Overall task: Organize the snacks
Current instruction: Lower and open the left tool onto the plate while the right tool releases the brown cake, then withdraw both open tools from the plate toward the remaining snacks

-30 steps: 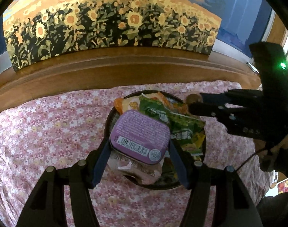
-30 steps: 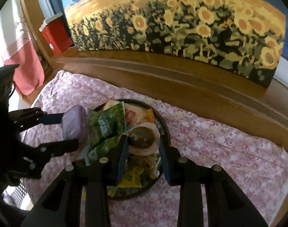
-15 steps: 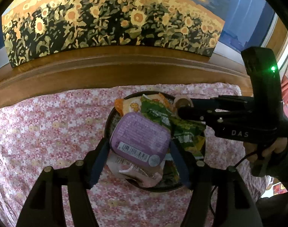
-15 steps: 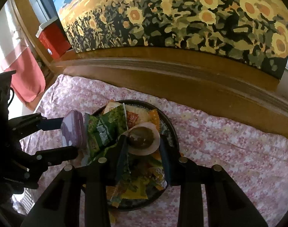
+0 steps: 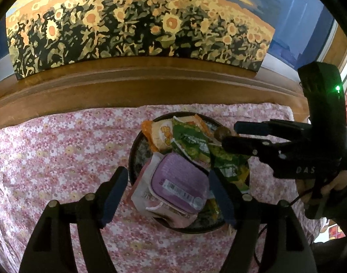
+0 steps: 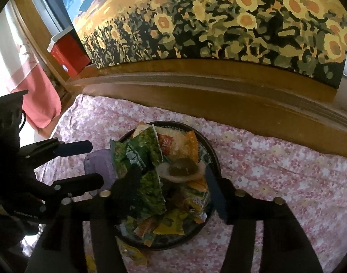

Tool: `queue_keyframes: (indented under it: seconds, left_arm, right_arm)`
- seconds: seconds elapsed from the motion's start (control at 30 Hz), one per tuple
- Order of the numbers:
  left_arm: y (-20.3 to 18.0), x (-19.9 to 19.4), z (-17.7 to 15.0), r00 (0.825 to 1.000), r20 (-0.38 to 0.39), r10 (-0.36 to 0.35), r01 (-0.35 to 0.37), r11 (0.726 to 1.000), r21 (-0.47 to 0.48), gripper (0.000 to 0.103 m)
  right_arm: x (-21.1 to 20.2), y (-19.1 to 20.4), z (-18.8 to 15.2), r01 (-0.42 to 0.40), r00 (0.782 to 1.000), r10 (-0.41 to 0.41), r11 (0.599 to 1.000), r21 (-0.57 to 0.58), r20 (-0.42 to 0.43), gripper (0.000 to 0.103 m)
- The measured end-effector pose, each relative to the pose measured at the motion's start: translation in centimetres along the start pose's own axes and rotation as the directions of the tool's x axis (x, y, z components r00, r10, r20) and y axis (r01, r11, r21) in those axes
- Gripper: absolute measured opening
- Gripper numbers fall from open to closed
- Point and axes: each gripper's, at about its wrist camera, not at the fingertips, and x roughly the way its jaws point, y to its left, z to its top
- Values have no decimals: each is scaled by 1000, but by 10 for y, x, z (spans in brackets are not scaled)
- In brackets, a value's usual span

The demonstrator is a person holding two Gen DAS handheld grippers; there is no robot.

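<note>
Both grippers hang over the dark round bowl of snacks on the pink floral cloth. Spread wide and gripping nothing, the left gripper straddles the purple tin, which now lies on the pale packet at the bowl's near rim, its barcode end toward the camera and its long axis running roughly across the gap. The right gripper is likewise open, its fingers either side of the small round cup with dark filling that sits on the green packets and orange packets near the bowl's middle. Half a second ago each gripper pinched its item; both have since let go and widened. My guess is the next move is a straight backward withdrawal, the left being nearer the tin.
</note>
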Motion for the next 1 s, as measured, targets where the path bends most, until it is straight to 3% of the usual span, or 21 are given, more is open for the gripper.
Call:
queue_keyframes:
  seconds: [0.07,0.23,0.43,0.57,1.0]
  left_arm:
    - [1,-3,1,1000,8,1,-1,1000,-6,79]
    - [5,-8,5,1000,19,-15,15,1000,-26,100]
    - [10,-17,7,998,50,-36,38,998,-54,103]
    - [12,-24,7,999,45,-19,21,999,-43,103]
    - [9,-58,0,994,94,48,-41,997,-70,103]
  right_arm:
    - [-1,1,0,4,1000,-4,1000,-2,2,67]
    - [-3,1,1,2,1000,-2,1000,-1,16,69]
    - [-6,6,3,2,999,-1,1000,-9,33,70]
    - [-12,11,1,-2,998,3,1000,-18,63,74]
    - [-47,34,-9,43,989,-33,997,-63,147,75]
